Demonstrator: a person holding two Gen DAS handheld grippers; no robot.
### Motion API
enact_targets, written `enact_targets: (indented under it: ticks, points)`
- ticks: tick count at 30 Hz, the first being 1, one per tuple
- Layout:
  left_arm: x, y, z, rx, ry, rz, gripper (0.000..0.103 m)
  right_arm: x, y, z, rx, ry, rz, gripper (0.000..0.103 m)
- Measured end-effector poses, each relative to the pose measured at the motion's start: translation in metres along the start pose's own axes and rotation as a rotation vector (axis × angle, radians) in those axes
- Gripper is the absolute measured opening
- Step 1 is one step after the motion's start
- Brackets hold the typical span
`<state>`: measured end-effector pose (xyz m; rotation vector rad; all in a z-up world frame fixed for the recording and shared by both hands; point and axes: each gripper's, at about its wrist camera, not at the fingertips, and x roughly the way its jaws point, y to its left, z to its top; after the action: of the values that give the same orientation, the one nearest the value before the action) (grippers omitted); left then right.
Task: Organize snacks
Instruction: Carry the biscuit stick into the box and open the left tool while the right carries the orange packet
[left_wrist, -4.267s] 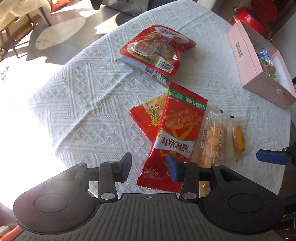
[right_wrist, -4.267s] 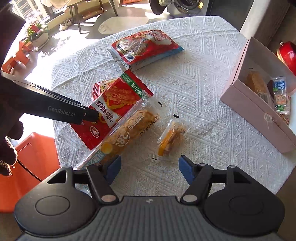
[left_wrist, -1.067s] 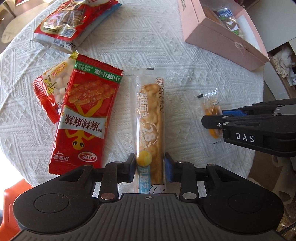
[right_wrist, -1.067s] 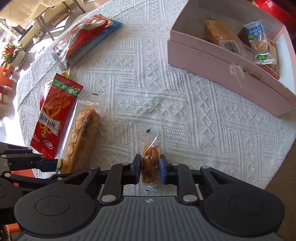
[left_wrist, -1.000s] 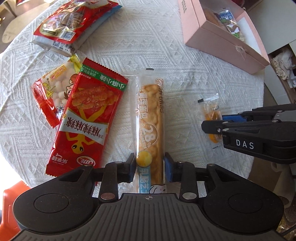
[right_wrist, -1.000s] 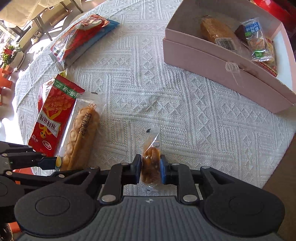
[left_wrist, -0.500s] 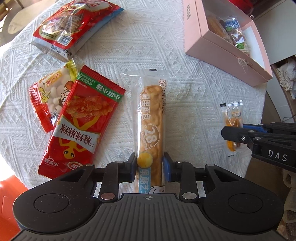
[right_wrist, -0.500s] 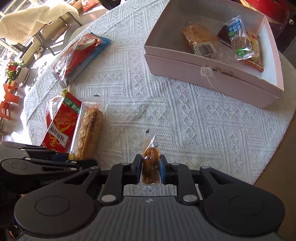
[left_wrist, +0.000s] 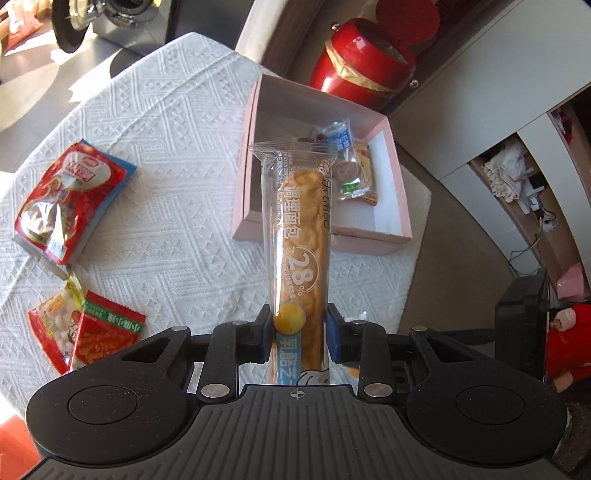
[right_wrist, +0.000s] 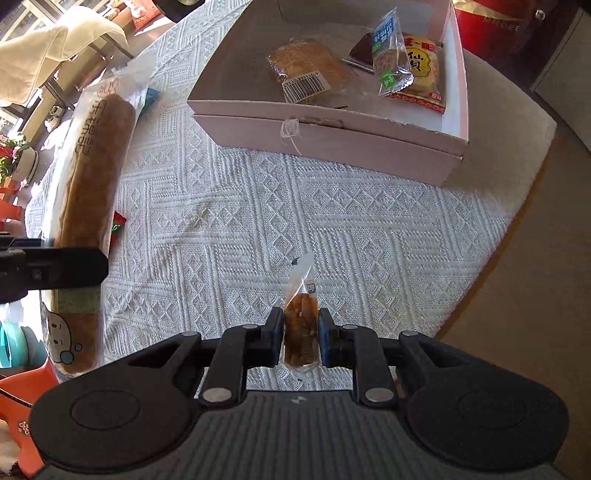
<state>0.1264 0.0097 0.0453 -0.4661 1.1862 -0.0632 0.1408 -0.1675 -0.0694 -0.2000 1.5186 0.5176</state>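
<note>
At the bottom centre of my left wrist view, the left gripper (left_wrist: 298, 338) is pinching the lower end of the long bread stick packet (left_wrist: 300, 236), which rises up the middle of the frame, held clear of the white tablecloth (left_wrist: 177, 206). In my right wrist view the right gripper (right_wrist: 301, 341) sits bottom centre too, its blue pads clamped on a small clear snack sachet (right_wrist: 301, 314) with brown contents; the sachet's empty top sticks up above the pads. The bread packet also shows along the left edge of that view, with the dark arm of the left gripper crossing in front of it.

Lower left in the left view, two red snack bags lie overlapping on the cloth: a peanut-looking bag (left_wrist: 51, 325) and a red packet with a green band (left_wrist: 105, 339) on top of its right side. Further up the left side lies a larger red-and-blue bag (left_wrist: 64, 201).

Beyond the bread packet's top, in the upper centre, the open pink box (left_wrist: 245, 177) stands on the cloth. In the right view it fills the upper right, holding a wrapped bread with a barcode (right_wrist: 306, 72), a blue-topped biscuit packet (right_wrist: 389, 51) and a yellow rice-cracker packet (right_wrist: 423, 72). Past the table, at the top of the left view, is a red drum-shaped container (left_wrist: 365, 55).
</note>
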Motion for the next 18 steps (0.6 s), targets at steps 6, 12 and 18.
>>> enact_targets:
  ticks: [6,12,18]
  points:
    - [0.024,-0.024,0.079,0.052,-0.134,-0.065,0.034,-0.006,-0.004,0.002,-0.027,-0.004,0.006,0.019]
    - [0.03,-0.015,0.081,0.06,-0.179,0.014,0.034,-0.013,-0.003,0.009,-0.049,-0.024,-0.01,0.019]
    - [0.029,0.048,0.03,-0.081,-0.097,0.122,0.034,-0.033,0.004,0.032,-0.059,-0.099,-0.004,0.019]
